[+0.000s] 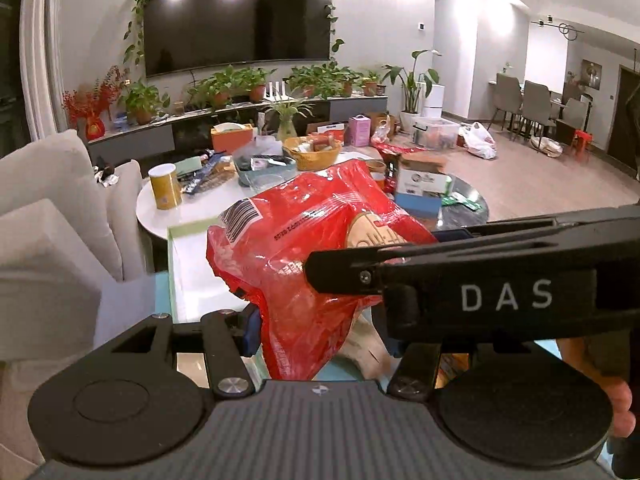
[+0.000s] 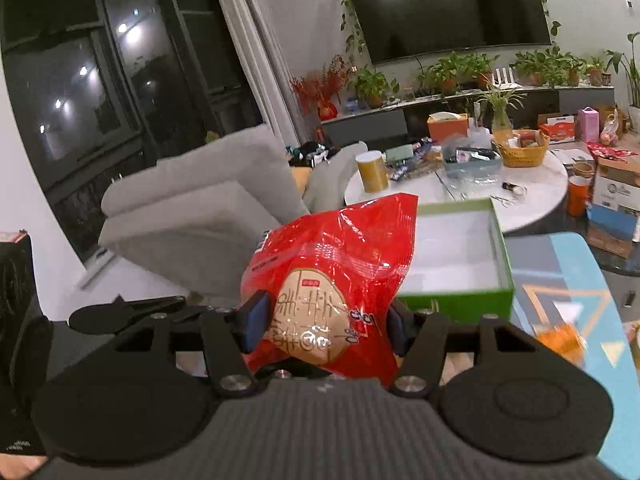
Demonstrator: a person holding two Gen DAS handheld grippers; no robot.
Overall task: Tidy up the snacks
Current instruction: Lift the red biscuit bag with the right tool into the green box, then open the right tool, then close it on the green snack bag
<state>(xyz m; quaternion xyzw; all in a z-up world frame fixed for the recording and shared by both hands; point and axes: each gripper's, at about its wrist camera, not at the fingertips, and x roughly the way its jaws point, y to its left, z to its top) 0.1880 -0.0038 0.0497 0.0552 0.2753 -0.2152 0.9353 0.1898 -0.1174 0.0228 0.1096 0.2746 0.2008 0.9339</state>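
Both of your tools are closed on the same red snack bag, each only partly closed because the bag's bulk fills the gap. In the left wrist view your left tool has its blue pads pressed into the crinkled lower end of the bag, and the right tool crosses in from the right, its black finger lying against the bag's side. In the right wrist view your right tool clamps the bag at the tan round label, one pad on each side.

The bag is off the surface, held above the near edge of the open green box, whose white inside shows beside and behind it. Its long axis runs away from your left tool, rising toward the far end, where the barcode panel faces up and left. From your right tool it stands tilted, its top corner leaning up and to the right.

Beyond, the round white surface carries a gold tin and a yellow woven basket.
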